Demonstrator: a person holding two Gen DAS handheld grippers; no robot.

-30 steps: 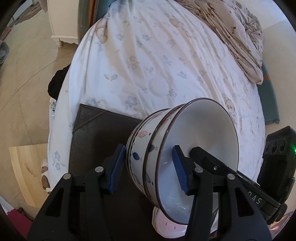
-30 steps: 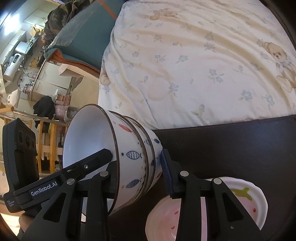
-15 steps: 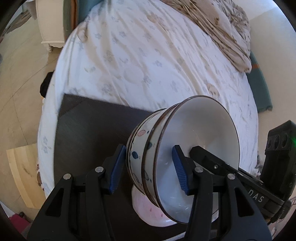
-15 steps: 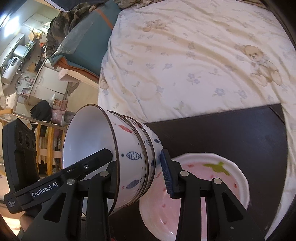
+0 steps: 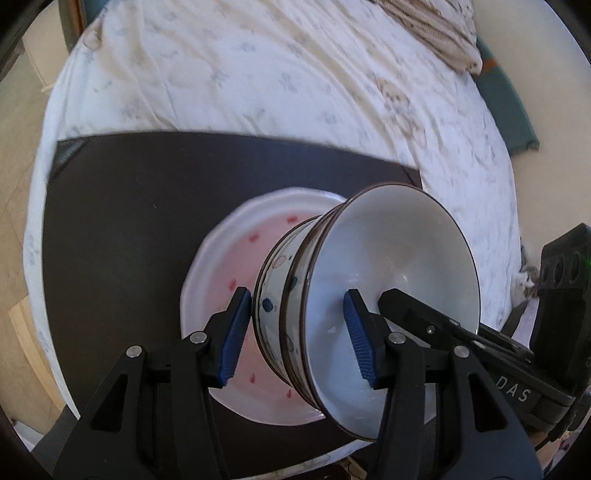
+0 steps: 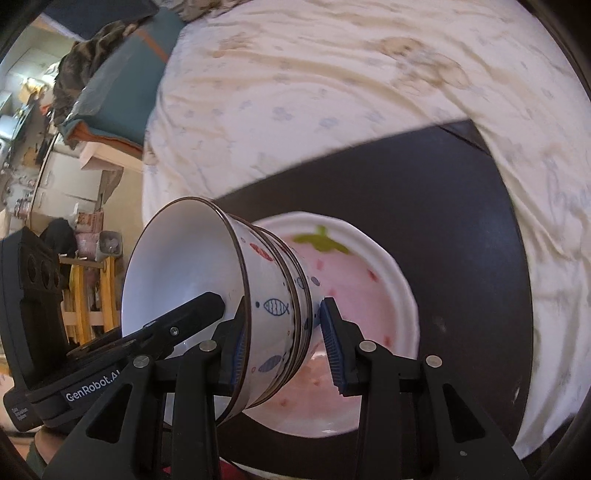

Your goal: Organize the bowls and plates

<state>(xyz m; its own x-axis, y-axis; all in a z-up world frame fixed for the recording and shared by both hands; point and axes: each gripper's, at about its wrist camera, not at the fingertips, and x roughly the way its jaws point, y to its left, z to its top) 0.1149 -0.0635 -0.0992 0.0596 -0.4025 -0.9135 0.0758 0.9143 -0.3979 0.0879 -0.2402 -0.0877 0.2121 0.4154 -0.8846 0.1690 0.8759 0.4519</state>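
Note:
A nested stack of white bowls with fish prints (image 5: pixel 388 295) (image 6: pixel 266 295) is tilted on its side above a pink strawberry-pattern plate (image 5: pixel 236 266) (image 6: pixel 365 295). My left gripper (image 5: pixel 295 339) is shut on the stack, one blue pad inside the top bowl and one on the outer wall. My right gripper (image 6: pixel 280 343) is shut on the opposite rim the same way. The plate lies on a dark mat (image 5: pixel 129 221) (image 6: pixel 461 221). Whether the stack touches the plate is hidden.
The mat lies on a bed with a pale floral sheet (image 5: pixel 295 74) (image 6: pixel 332 74). A teal cushion (image 6: pixel 122 74) and a rumpled blanket (image 5: pixel 436 29) lie farther off. Floor and furniture (image 6: pixel 55 177) are beyond the bed's edge.
Both grippers have carried the bowl stack over the mat. The pink plate, earlier at the frame's lower edge, now sits directly beneath the stack.

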